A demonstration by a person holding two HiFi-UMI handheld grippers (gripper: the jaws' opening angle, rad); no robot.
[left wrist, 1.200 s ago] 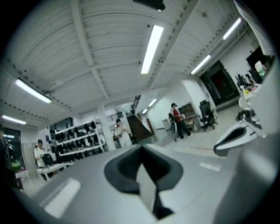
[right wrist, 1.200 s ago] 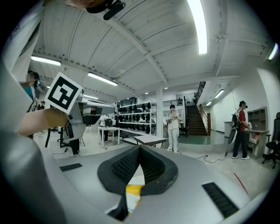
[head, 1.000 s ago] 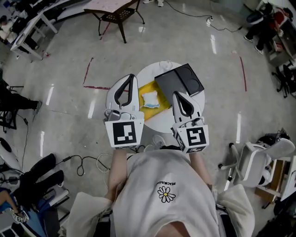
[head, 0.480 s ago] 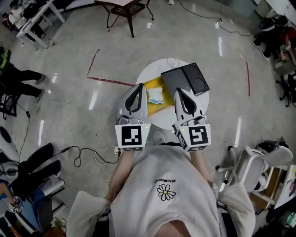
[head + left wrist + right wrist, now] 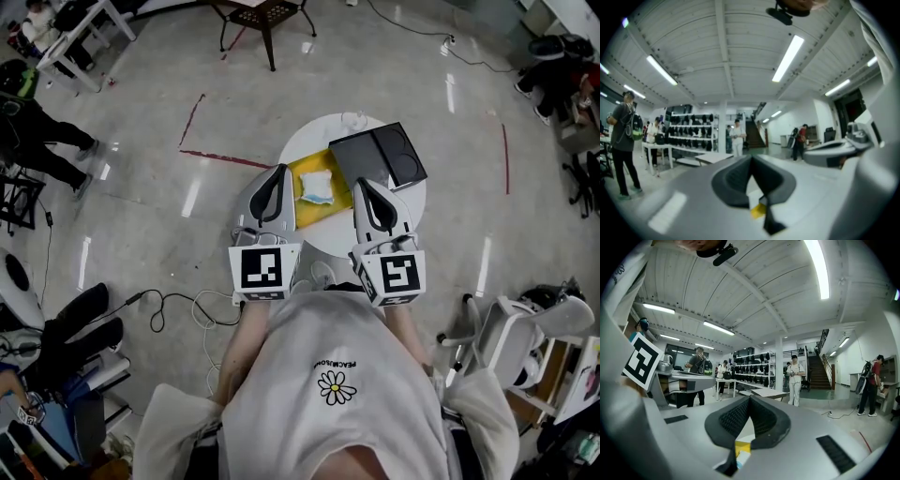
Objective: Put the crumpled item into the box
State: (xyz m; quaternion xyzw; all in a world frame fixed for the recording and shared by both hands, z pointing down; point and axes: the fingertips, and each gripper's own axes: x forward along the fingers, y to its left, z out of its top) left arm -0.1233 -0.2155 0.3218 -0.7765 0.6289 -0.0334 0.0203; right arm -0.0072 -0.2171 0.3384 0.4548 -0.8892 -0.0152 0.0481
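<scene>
A crumpled white and blue item [image 5: 316, 187] lies on a yellow sheet [image 5: 305, 167] on a small round white table [image 5: 323, 133]. To its right on the table stands a black box [image 5: 378, 157], open, its two halves side by side. My left gripper [image 5: 275, 178] hovers at the table's left edge, just left of the item, jaws shut and empty. My right gripper [image 5: 366, 187] hangs over the table's near right part, just below the box, also shut and empty. Both gripper views look level across the room past the closed left gripper [image 5: 751, 159] and right gripper [image 5: 750, 398].
Red tape lines [image 5: 216, 157] mark the floor left of the table. A wooden stool [image 5: 267, 14] stands beyond it. Cables [image 5: 178, 314] trail on the floor at left, and an office chair [image 5: 516, 328] is at right. People [image 5: 42, 141] stand at far left.
My left gripper has swung right, closer to the table's edge and the crumpled item. The right gripper has barely shifted. The head view has drifted a little.
</scene>
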